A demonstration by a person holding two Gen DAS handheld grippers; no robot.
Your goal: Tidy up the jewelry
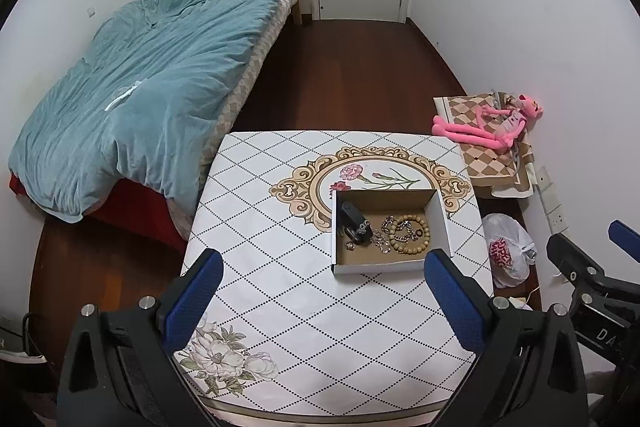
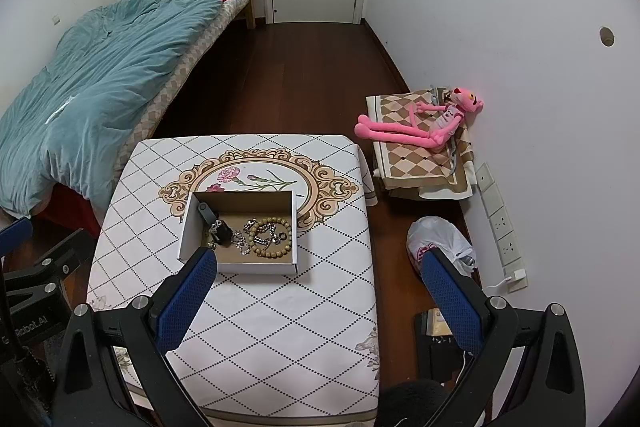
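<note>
Left wrist view: both grippers, left gripper (image 1: 323,291) and right gripper (image 2: 320,291), are wide and empty; chains (image 1: 382,237) in the box (image 1: 384,269) look maybe tangled and could snag.

Each tool (image 1: 324,269) has black frames, blue textured pads, silver screws.

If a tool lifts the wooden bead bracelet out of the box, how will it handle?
The bead bracelet probably sags limply, being separate round beads on a loop. A silver chain lies across it, so that may drag along. It looks light.
</note>
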